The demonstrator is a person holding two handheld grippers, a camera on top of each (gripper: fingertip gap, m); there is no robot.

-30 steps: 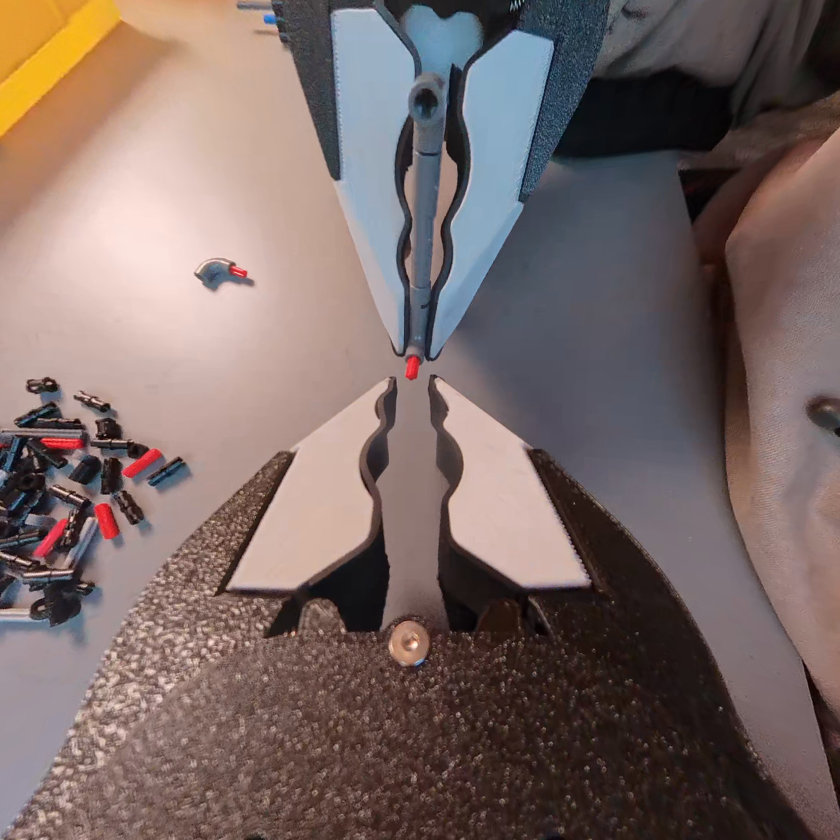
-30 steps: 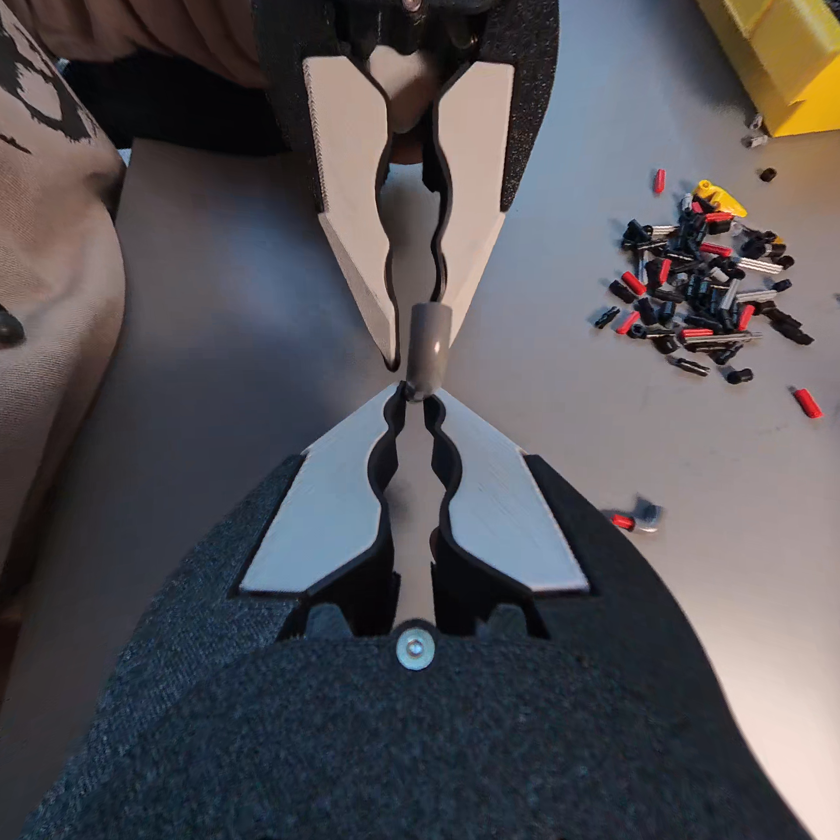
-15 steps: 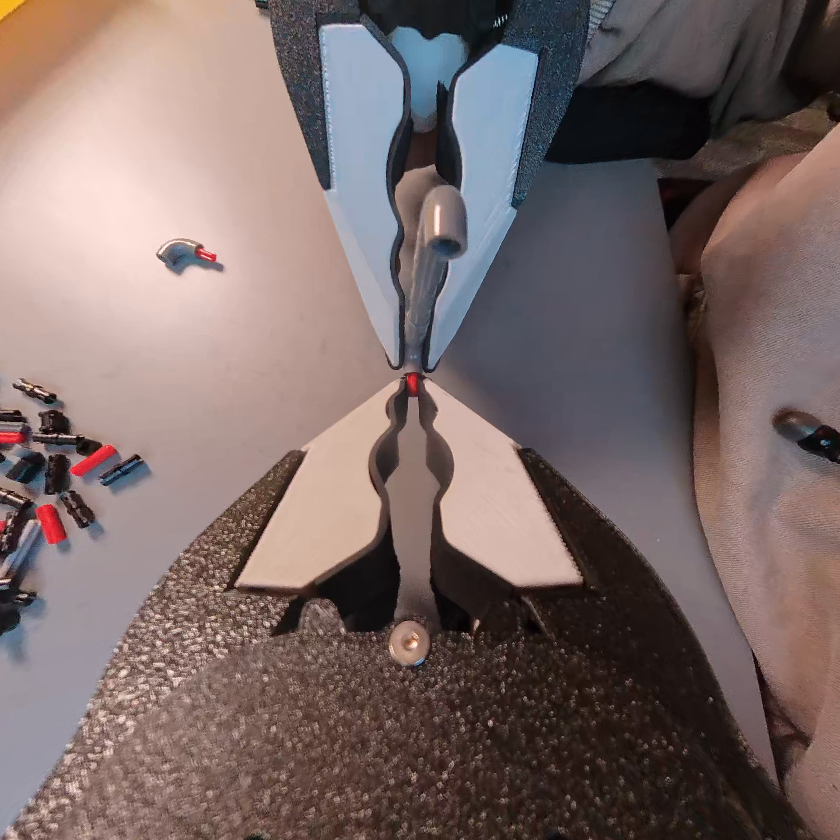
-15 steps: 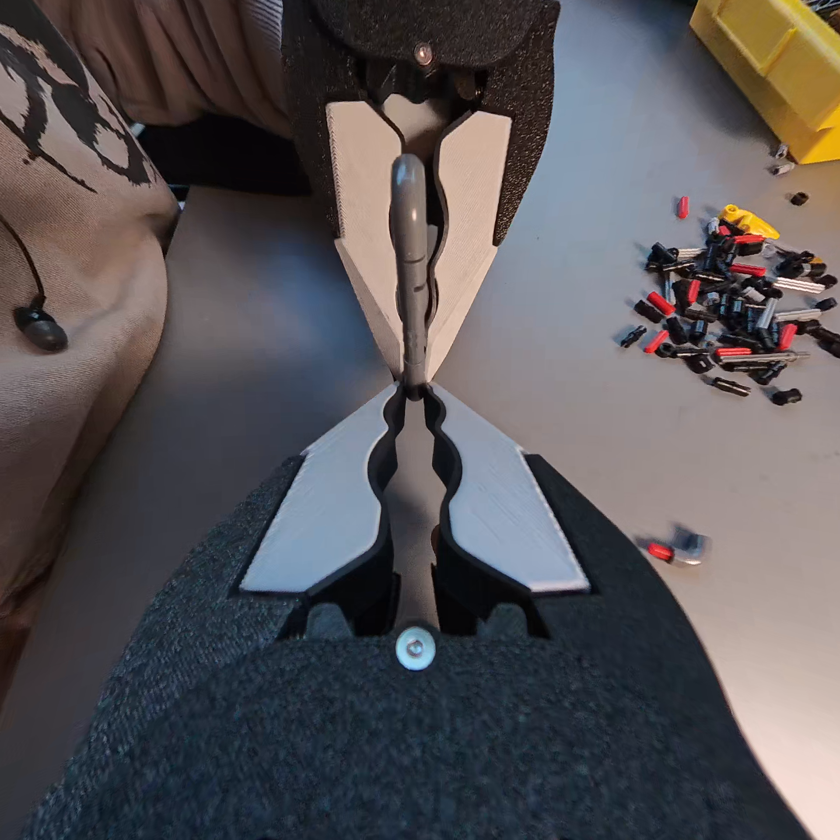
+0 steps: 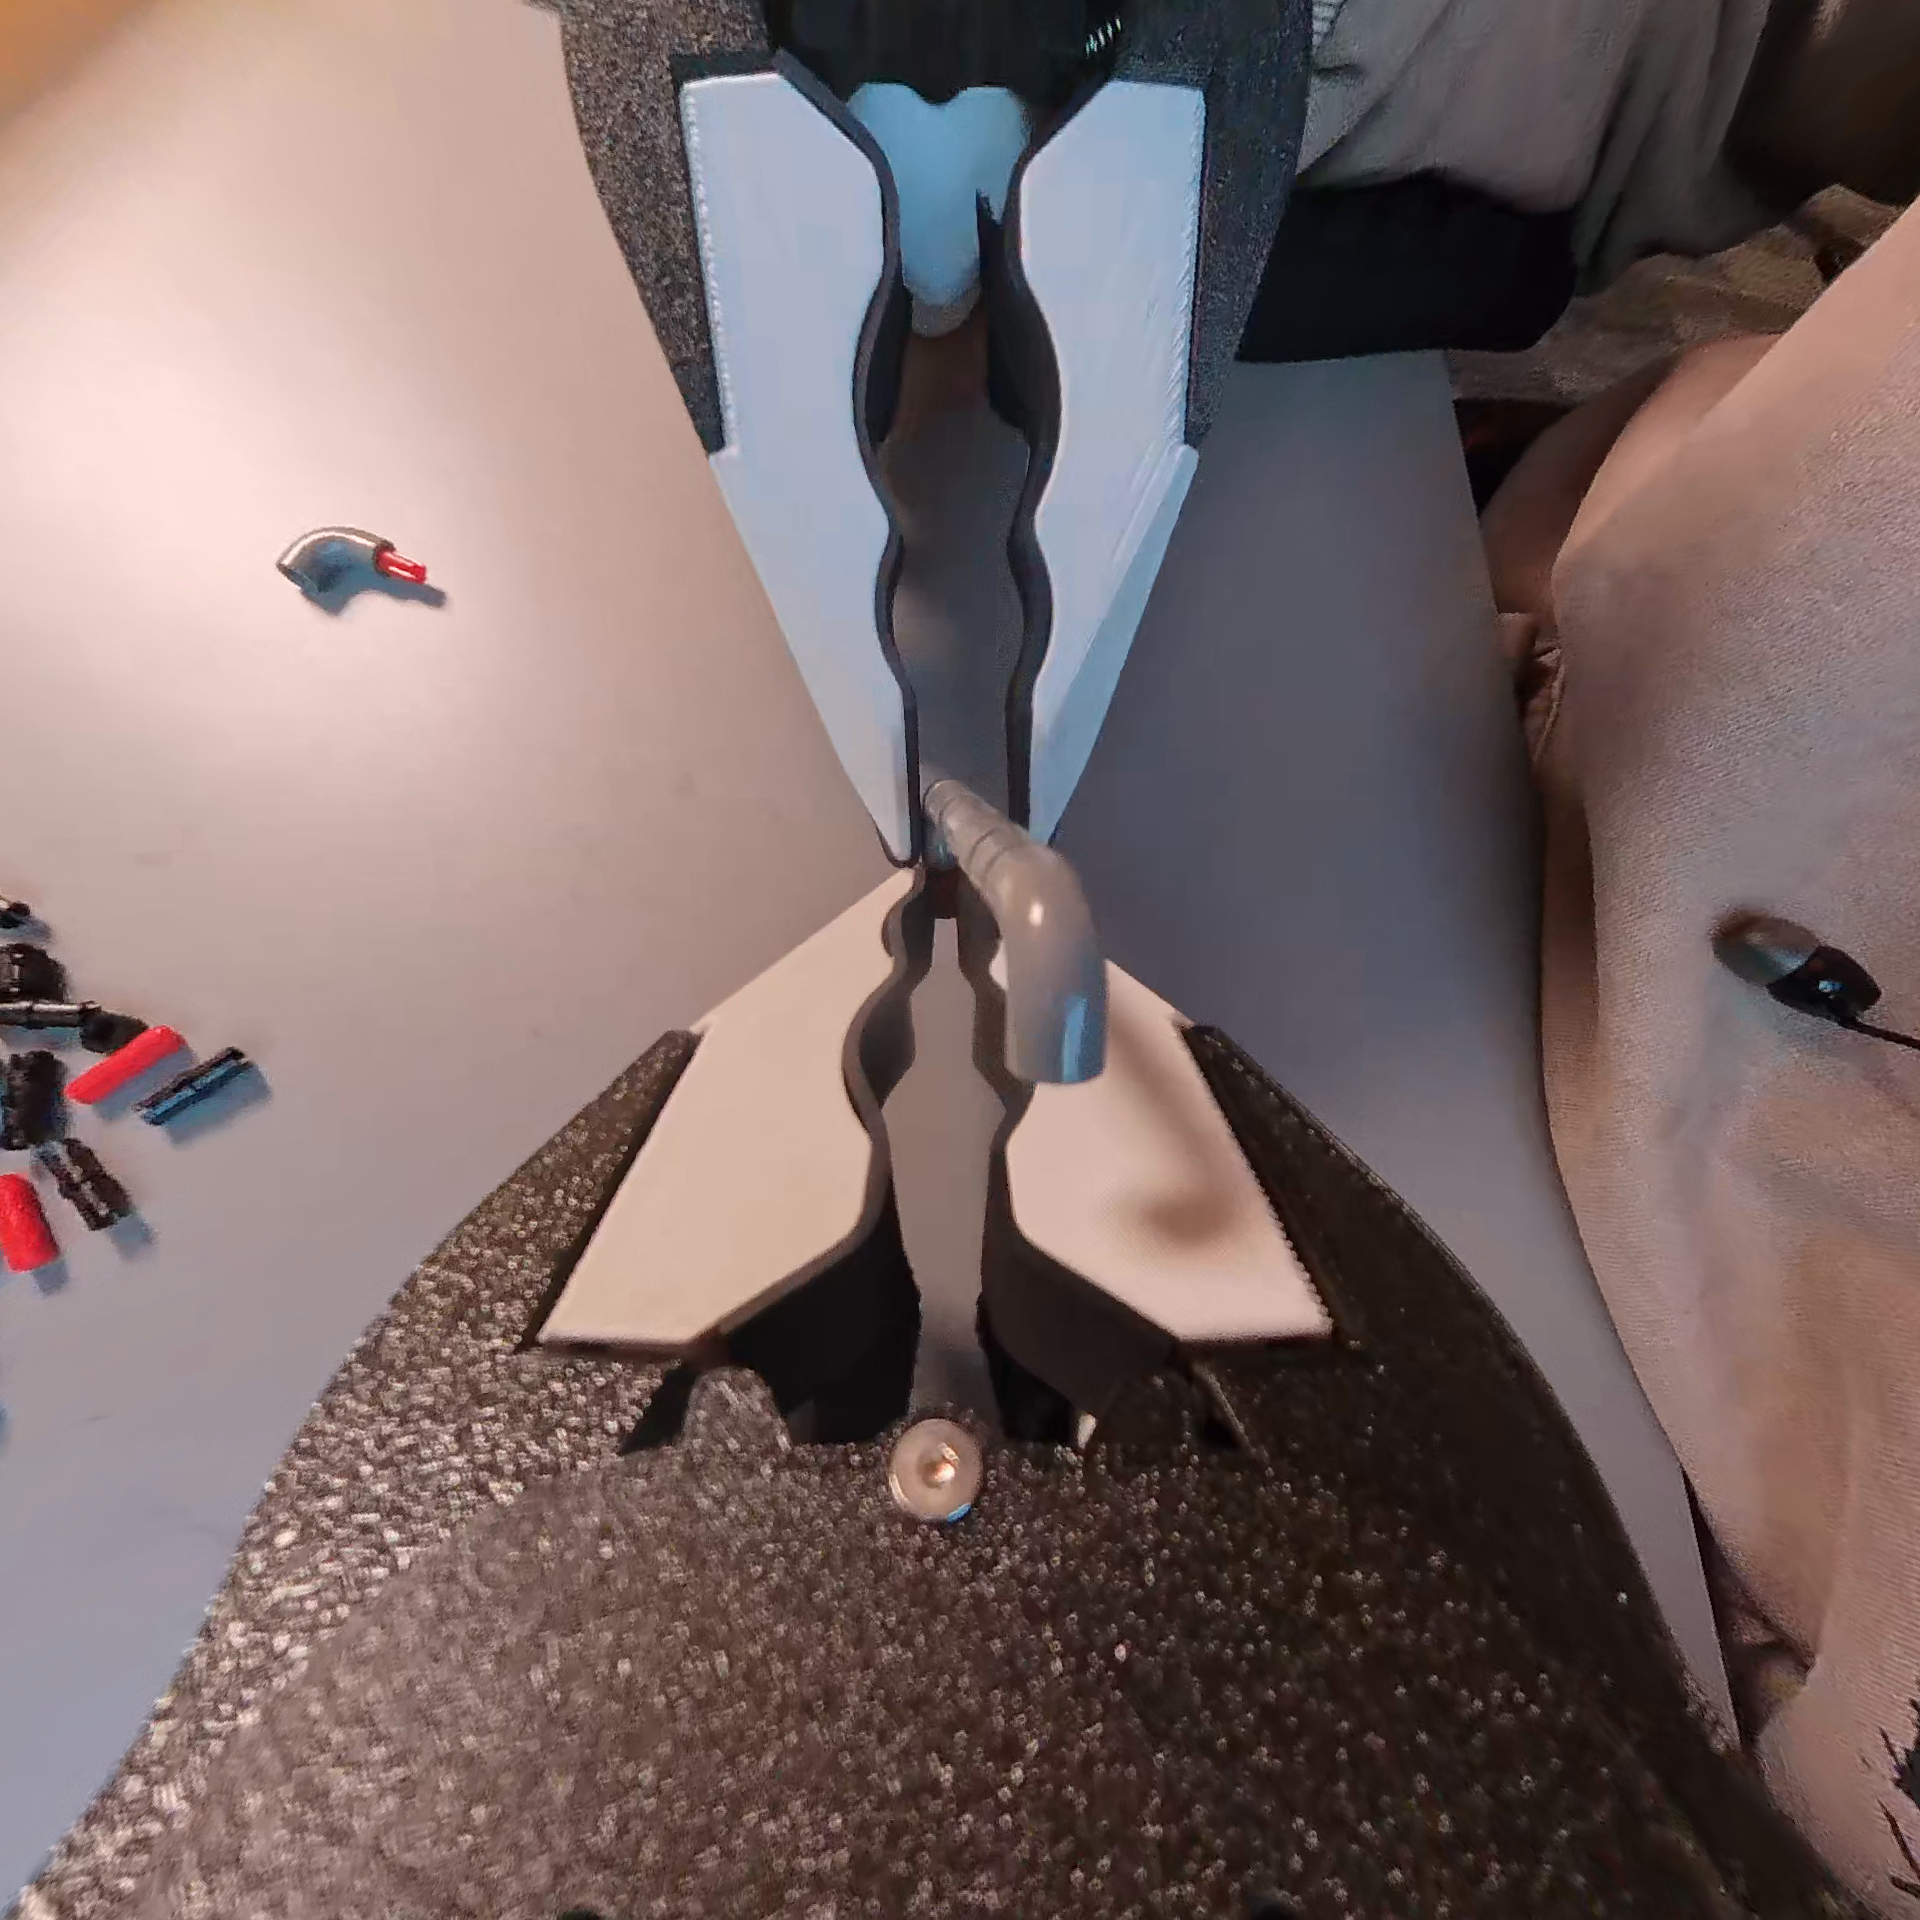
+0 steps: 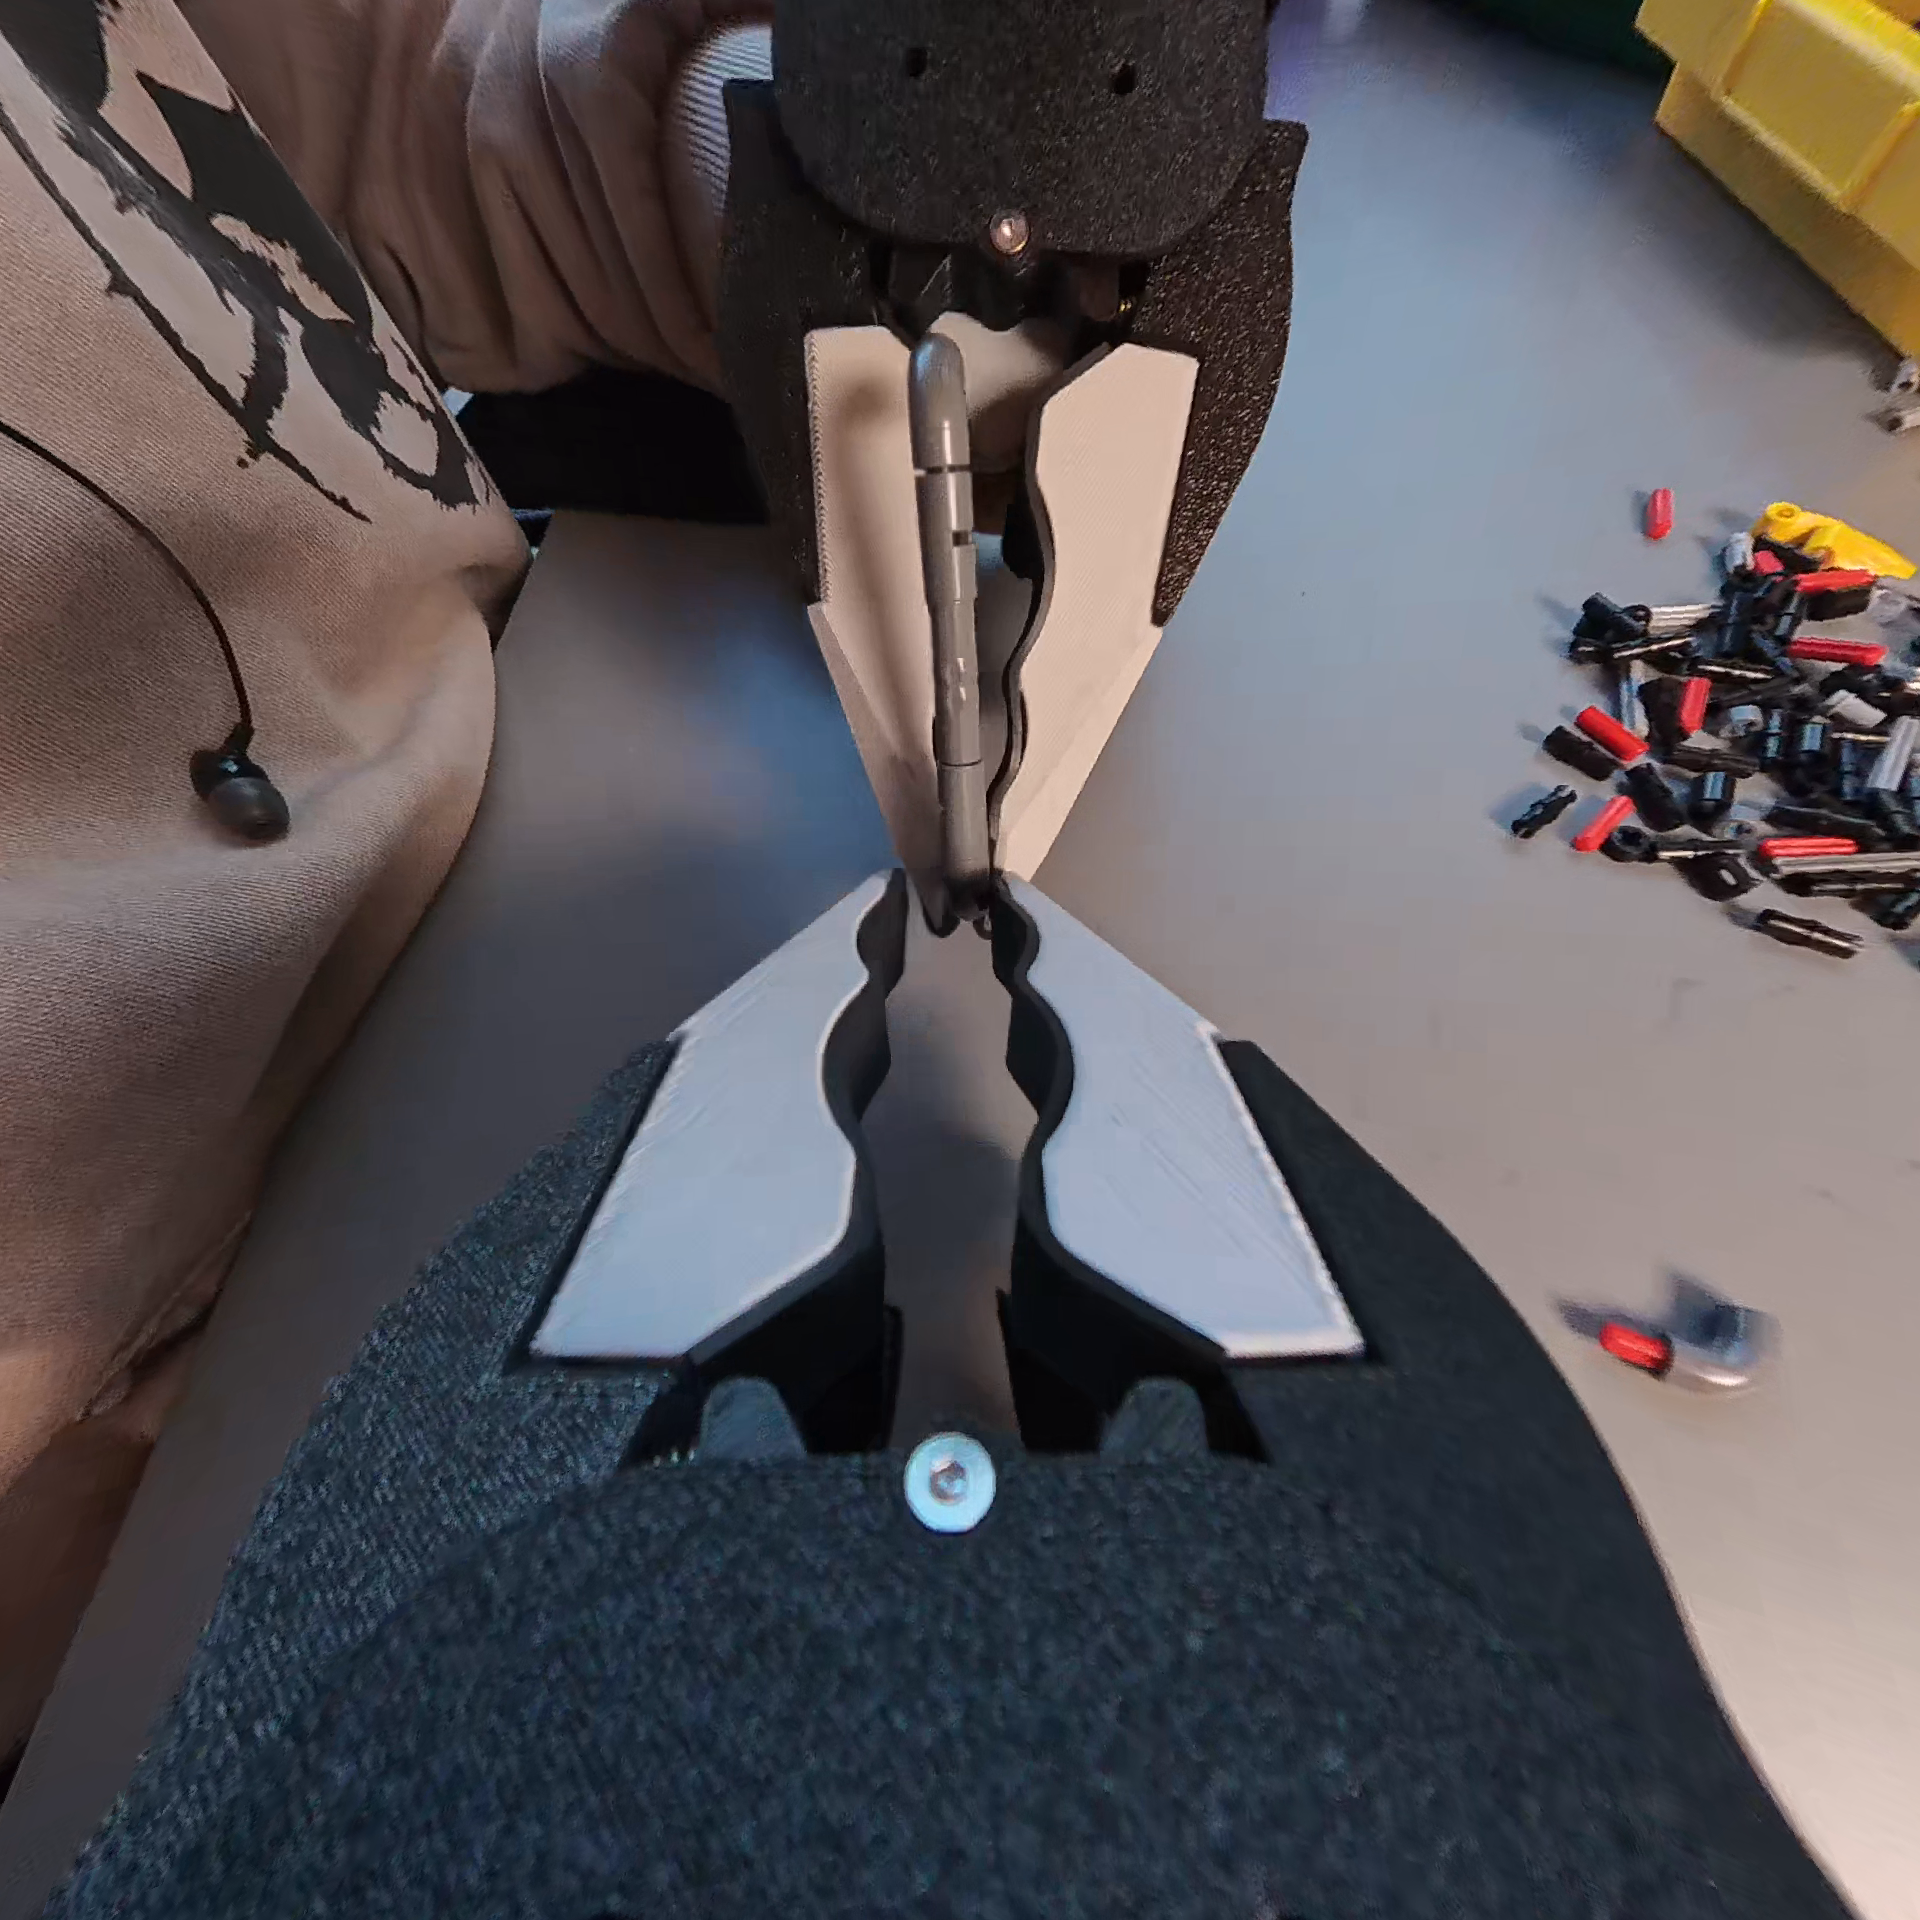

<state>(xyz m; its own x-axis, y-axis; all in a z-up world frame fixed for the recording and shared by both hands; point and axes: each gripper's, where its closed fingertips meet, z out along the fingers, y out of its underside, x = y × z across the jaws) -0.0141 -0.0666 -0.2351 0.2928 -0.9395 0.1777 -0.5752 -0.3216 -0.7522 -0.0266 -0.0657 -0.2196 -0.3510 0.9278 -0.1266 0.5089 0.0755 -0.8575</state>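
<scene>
Each gripper, left (image 5: 940, 899) and right (image 6: 951, 904), has two pale grey, wavy-edged pointed fingers (image 5: 748, 1164) with black inner pads, set in a speckled black housing with a silver screw (image 6: 948, 1481), and the person wears a beige printed top (image 6: 208, 520).

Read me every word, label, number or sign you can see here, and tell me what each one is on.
Beige garment: black print, cropped and broken up, not readable.
Left tool, right tool and the grey bent rod pinched between them: no markings.
Yellow bin and pile of small parts: no text visible.
</scene>
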